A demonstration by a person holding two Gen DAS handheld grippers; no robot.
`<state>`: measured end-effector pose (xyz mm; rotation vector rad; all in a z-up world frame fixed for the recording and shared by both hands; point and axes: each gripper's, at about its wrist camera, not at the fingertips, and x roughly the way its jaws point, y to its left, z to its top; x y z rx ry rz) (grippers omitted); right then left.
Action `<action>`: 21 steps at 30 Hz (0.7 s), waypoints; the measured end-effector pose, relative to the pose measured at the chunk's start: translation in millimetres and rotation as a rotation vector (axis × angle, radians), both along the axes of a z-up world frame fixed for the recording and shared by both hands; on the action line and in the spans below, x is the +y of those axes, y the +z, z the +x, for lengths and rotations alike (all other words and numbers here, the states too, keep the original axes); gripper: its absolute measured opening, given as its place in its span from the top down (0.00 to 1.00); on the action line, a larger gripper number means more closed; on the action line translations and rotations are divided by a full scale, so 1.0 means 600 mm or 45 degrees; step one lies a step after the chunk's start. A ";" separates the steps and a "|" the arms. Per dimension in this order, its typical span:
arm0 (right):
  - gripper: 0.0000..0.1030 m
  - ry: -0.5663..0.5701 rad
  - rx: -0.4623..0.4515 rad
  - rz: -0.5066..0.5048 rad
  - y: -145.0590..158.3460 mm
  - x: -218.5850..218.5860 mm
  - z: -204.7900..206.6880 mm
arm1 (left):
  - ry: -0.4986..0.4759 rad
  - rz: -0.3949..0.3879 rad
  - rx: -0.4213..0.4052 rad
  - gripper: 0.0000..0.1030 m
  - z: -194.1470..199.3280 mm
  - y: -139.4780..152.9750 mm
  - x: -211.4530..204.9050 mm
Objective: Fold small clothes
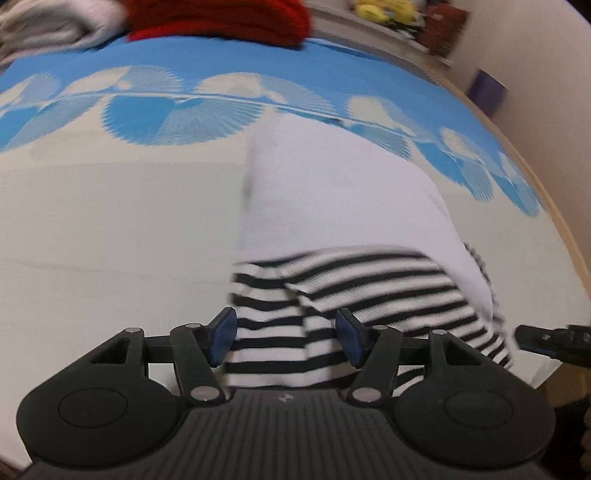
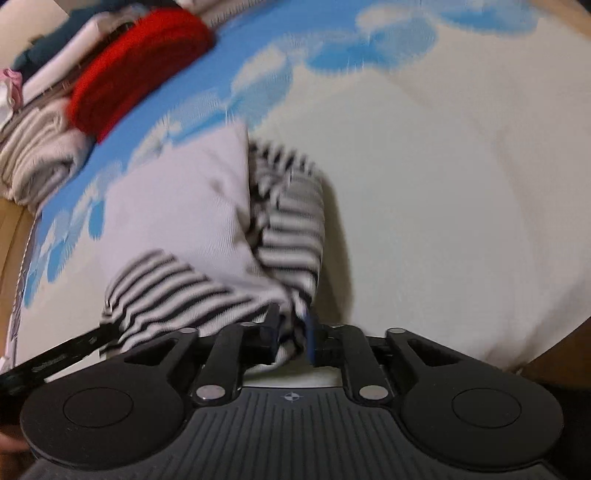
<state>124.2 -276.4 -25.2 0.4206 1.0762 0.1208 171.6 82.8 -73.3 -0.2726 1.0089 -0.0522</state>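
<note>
A small garment with a white body (image 1: 332, 184) and black-and-white striped parts (image 1: 362, 291) lies on the cream and blue cloth. My left gripper (image 1: 286, 336) is open, its blue pads either side of a striped part, not closed on it. My right gripper (image 2: 291, 332) is shut on a bunched striped edge of the garment (image 2: 288, 236), whose white body (image 2: 177, 214) lies to the left. The right gripper's tip shows at the right edge of the left wrist view (image 1: 546, 339). The left gripper's finger shows at the lower left of the right wrist view (image 2: 62, 356).
A red knit item (image 1: 221, 18) and pale folded clothes (image 2: 40, 151) are piled at the far side of the cloth. The blue patterned band (image 1: 177, 114) runs across the cloth. The wooden table edge (image 1: 554, 221) curves on the right, near a wall.
</note>
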 end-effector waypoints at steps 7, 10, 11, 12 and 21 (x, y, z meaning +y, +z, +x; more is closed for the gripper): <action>0.51 0.131 -0.255 -0.071 0.098 -0.005 0.026 | 0.109 -0.095 0.051 0.30 0.002 0.091 0.067; 0.48 0.232 -0.224 -0.086 0.092 0.004 0.060 | 0.105 -0.135 0.013 0.20 0.003 0.077 0.065; 0.47 0.261 -0.209 -0.103 0.086 0.010 0.072 | 0.113 -0.157 0.008 0.19 0.002 0.057 0.064; 0.45 0.287 -0.187 -0.124 0.075 0.015 0.087 | 0.141 -0.163 0.160 0.22 0.019 0.034 0.063; 0.44 0.284 0.090 -0.106 -0.026 0.065 0.168 | 0.306 -0.326 0.317 0.18 0.076 -0.024 0.076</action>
